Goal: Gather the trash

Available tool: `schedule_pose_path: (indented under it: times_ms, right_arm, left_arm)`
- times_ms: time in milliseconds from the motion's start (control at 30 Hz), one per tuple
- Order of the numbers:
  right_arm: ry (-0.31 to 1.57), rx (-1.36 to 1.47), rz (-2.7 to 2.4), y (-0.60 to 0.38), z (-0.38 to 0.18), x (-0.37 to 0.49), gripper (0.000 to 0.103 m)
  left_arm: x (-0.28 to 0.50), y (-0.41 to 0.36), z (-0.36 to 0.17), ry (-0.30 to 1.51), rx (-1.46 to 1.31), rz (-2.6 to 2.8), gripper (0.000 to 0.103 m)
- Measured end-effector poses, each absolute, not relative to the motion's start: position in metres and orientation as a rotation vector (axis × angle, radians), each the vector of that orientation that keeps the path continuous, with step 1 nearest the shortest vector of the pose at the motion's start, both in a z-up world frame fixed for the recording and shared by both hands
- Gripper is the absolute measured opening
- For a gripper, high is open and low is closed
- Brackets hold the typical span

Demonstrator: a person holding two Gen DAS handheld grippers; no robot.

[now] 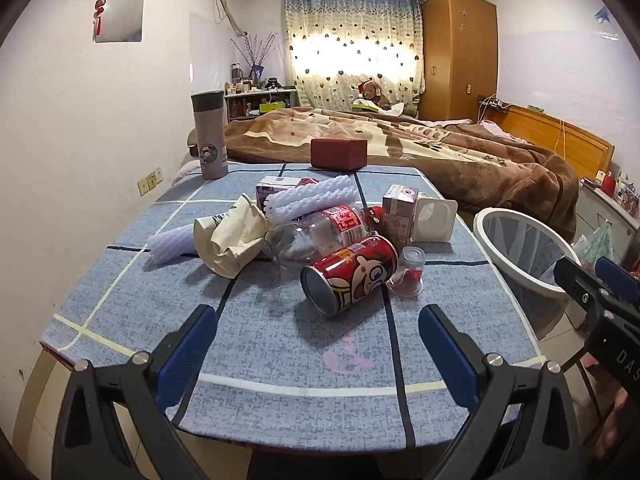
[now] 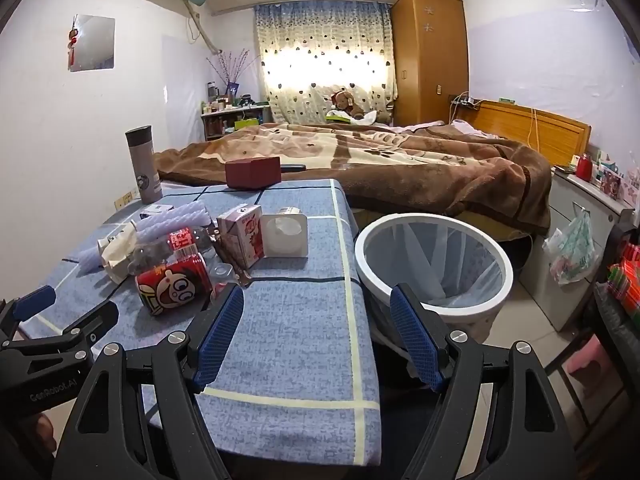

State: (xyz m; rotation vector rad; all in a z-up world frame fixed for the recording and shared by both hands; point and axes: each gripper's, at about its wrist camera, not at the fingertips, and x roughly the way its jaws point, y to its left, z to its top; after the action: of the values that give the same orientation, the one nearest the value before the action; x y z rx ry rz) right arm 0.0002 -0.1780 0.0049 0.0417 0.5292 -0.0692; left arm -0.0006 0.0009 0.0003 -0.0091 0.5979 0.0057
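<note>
A pile of trash lies on the blue-cloth table (image 1: pixel 280 344): a red cartoon can (image 1: pixel 348 276) on its side, a crushed clear bottle (image 1: pixel 320 232), a crumpled paper bag (image 1: pixel 228 236), white foam nets (image 1: pixel 308 200), pink drink cartons (image 1: pixel 398 212), a white plastic holder (image 1: pixel 434 220) and a small clear cup (image 1: pixel 408 276). My left gripper (image 1: pixel 318 320) is open and empty, just short of the can. My right gripper (image 2: pixel 318 308) is open and empty over the table's right edge, beside the white bin (image 2: pixel 434 256). The can (image 2: pixel 174 286) lies to its left.
A grey thermos (image 1: pixel 208 134) and a dark red box (image 1: pixel 338 154) stand at the table's far edge. Behind is a bed with a brown blanket (image 1: pixel 440 152). The bin (image 1: pixel 524 256) stands on the floor right of the table. A cabinet with a hanging bag (image 2: pixel 572 252) is further right.
</note>
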Motion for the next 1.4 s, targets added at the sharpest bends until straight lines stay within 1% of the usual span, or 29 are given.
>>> schedule_pose_path:
  times_ms: [1200,1233,1400]
  right_arm:
    - [0.527,0.034,-0.072,-0.177,0.004,0.000,0.077]
    - [0.527,0.033,-0.072,-0.177,0.005,0.000,0.077]
    - [0.527,0.033,-0.074,-0.177,0.004,0.001,0.077]
  left_arm:
    - [0.006,-0.002,-0.015,0.601,-0.013,0.005,0.102]
    - [0.003,0.002,-0.005,0.602,-0.014,0.005,0.102]
    - [0.004,0.002,-0.008,0.602,-0.014,0.004,0.102]
